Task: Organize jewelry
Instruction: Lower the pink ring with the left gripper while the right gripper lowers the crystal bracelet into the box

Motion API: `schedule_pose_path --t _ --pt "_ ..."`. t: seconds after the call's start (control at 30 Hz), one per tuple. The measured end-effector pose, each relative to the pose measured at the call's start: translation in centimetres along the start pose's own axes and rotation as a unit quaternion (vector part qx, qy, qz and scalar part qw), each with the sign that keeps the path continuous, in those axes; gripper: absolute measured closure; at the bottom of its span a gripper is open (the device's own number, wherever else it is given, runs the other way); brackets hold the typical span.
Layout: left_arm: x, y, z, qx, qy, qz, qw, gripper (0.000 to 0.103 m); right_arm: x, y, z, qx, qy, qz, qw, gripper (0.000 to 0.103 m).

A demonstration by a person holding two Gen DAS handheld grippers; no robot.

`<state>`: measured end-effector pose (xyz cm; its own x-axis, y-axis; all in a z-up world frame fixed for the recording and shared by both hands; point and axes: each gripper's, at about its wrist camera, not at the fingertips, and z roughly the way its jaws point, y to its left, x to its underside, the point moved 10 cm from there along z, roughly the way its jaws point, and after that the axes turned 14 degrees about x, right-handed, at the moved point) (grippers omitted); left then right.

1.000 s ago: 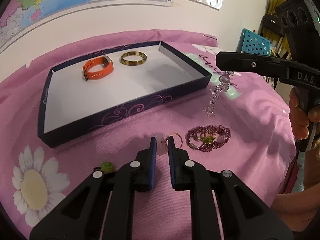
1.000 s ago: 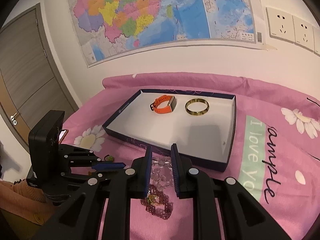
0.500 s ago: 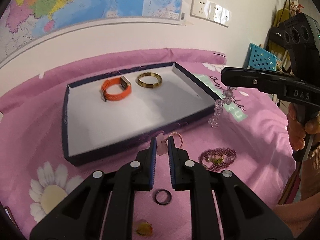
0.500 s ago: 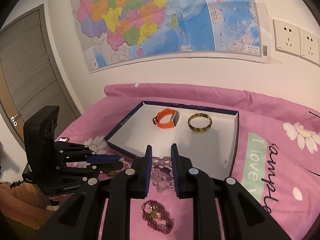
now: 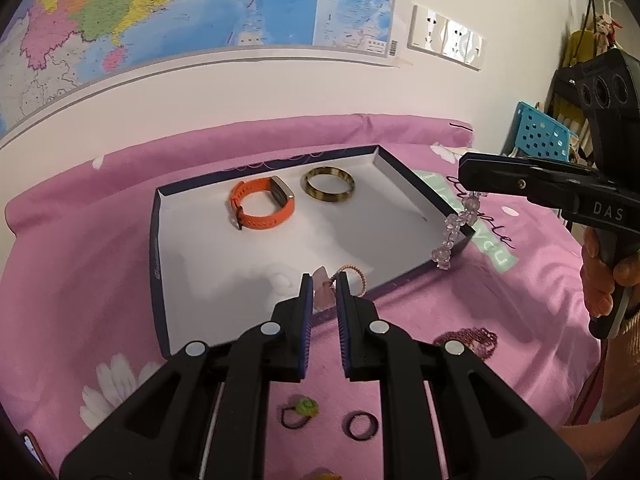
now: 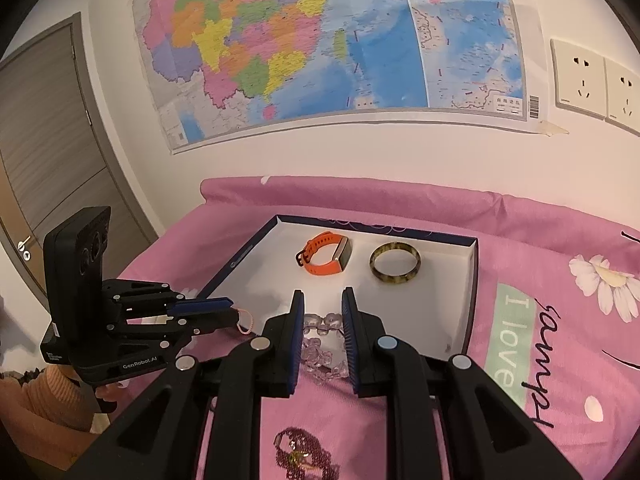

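Left wrist view: one shallow box with a dark blue rim and white floor lay on the pink bedspread. Inside it were two pieces, an orange watch band and a mottled bangle, side by side near the far wall. The left claw, level over the box's near edge, was pinching one pink stone charm with a thin beaded loop hanging from it. On the spread below lay three loose pieces: a ring with a green bead, a plain dark ring, and a heap of purple beads. To the right, the right claw was held sideways above the box's right corner, with one clear crystal bracelet dangling from its tip; a hand gripped its handle.

Right wrist view: the same one box held the two pieces, orange watch band and bangle. The right claw, pointed toward the box's near edge, was clamped on the clear crystal bracelet, whose beads bunched between its fingers. The left claw, at the left and pointed inward, held the thin beaded loop at its tip. The purple beads lay on the bedspread underneath.
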<state>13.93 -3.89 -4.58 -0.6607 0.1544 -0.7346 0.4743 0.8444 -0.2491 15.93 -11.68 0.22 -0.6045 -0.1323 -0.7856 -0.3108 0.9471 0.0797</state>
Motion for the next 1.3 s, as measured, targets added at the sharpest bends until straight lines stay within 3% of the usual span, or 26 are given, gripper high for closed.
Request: schedule_pose_path --t 1.3 --pt "-2.7 6.8 6.2 -0.037 0.034 -0.040 0.9979 0.091 -3.1 -3.1 10.4 0.024 0.042 0.055 0.997 0.086"
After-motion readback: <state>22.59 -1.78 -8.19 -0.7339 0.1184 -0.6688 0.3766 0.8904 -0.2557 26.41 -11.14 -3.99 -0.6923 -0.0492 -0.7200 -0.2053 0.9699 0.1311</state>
